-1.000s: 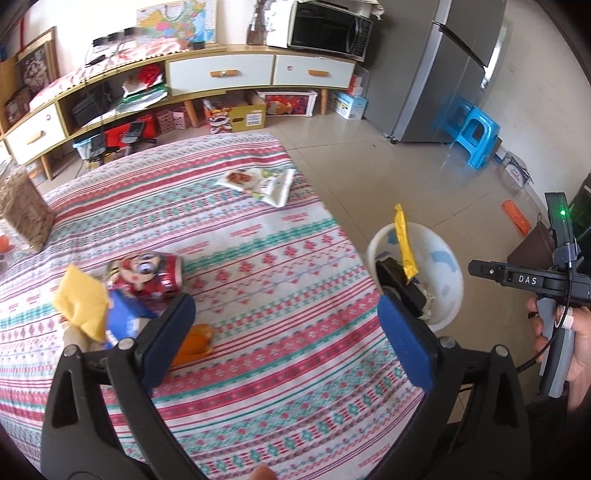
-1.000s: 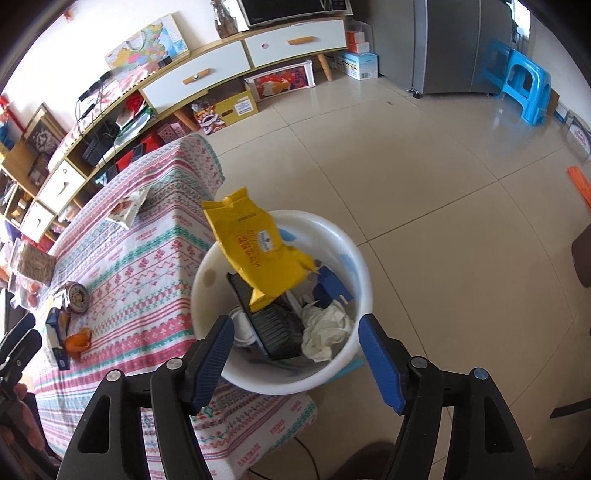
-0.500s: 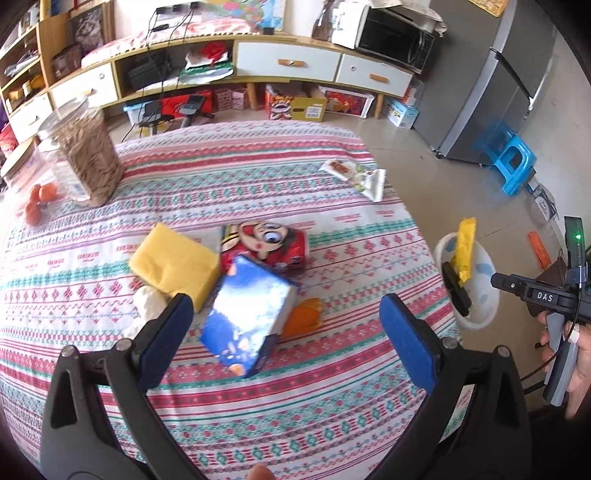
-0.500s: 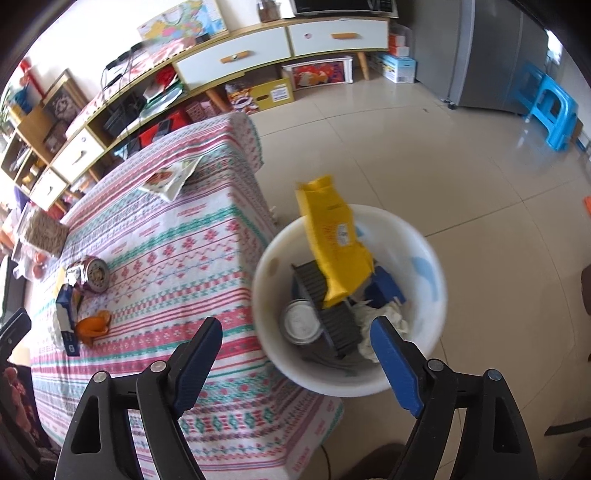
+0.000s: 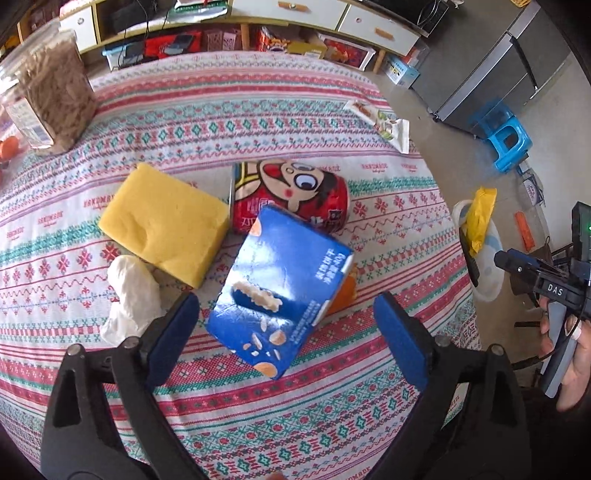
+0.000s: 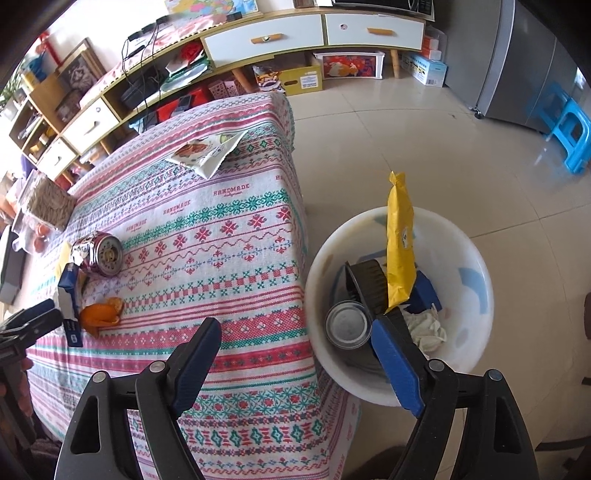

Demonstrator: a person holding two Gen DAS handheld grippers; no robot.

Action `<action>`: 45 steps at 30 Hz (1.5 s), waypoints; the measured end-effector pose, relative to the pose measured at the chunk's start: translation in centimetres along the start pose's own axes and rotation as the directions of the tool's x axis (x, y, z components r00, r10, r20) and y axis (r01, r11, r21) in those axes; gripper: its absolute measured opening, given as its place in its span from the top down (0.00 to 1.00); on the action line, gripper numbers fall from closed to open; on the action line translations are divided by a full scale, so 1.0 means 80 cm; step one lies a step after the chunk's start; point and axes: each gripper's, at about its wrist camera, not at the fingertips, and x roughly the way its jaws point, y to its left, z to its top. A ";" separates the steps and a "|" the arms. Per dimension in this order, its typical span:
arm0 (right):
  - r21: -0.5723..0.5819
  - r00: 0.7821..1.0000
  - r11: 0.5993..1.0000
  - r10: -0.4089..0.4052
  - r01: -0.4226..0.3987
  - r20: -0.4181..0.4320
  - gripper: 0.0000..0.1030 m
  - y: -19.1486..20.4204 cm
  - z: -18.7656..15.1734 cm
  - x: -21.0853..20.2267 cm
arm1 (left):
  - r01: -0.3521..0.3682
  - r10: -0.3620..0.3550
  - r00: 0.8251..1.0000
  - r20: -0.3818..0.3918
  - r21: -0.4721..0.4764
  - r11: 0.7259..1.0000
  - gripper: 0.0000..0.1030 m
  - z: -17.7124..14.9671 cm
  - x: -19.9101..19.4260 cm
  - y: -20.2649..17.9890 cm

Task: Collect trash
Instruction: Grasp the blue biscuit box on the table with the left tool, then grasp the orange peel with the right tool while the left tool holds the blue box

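A blue carton [image 5: 280,291] lies on the patterned tablecloth [image 5: 258,122], leaning on a red cartoon can [image 5: 291,195] and over an orange peel [image 5: 341,295]. My left gripper [image 5: 288,336] is open just above the carton, with its jaws on either side. A yellow sponge [image 5: 162,221] and a crumpled white tissue [image 5: 133,299] lie to the left. My right gripper [image 6: 291,362] is open and empty between the table edge and the white trash bin [image 6: 472,258], which holds a yellow bag [image 6: 399,240], a can and other trash.
A snack wrapper [image 6: 207,151] lies near the table's far edge. A jar of brown sticks [image 5: 51,88] stands at the far left. A low cabinet [image 6: 295,33], a grey fridge [image 6: 532,66] and a blue stool [image 6: 569,129] stand around the tiled floor.
My left gripper has swung left and come down close over the blue carton. My right gripper has shifted left, from over the bin towards the table edge.
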 end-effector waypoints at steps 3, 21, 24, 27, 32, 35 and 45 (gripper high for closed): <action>-0.005 1.000 1.000 -0.007 0.007 -0.006 0.18 0.000 0.001 0.003 | 0.019 -0.019 1.000 -0.003 -0.011 1.000 0.09 0.004 0.010 0.006; -0.040 1.000 0.999 0.001 -0.002 -0.017 0.18 0.028 0.002 0.011 | 0.095 -0.090 0.995 0.047 -0.107 0.990 0.32 0.000 -0.011 0.028; -0.063 1.000 0.998 0.011 -0.012 -0.016 0.18 0.047 0.002 0.012 | 0.067 -0.060 0.995 0.077 -0.088 0.994 0.32 -0.006 -0.034 0.026; -0.095 1.000 0.995 0.024 -0.026 -0.019 0.18 0.072 0.001 0.016 | 0.023 -0.015 0.996 0.090 -0.084 0.996 0.32 -0.016 -0.053 0.030; -0.159 0.998 0.986 0.053 -0.058 -0.035 0.18 0.126 -0.003 0.029 | 0.001 0.008 0.997 0.071 -0.124 0.992 0.32 -0.033 -0.063 0.052; -0.196 0.996 0.977 0.080 -0.088 -0.049 0.18 0.163 -0.007 0.039 | -0.027 0.035 0.998 0.058 -0.137 0.990 0.32 -0.044 -0.062 0.066; -0.303 0.986 0.939 0.144 -0.165 -0.090 0.18 0.259 -0.018 0.074 | -0.056 0.066 0.997 0.049 -0.182 0.982 0.32 -0.066 -0.069 0.100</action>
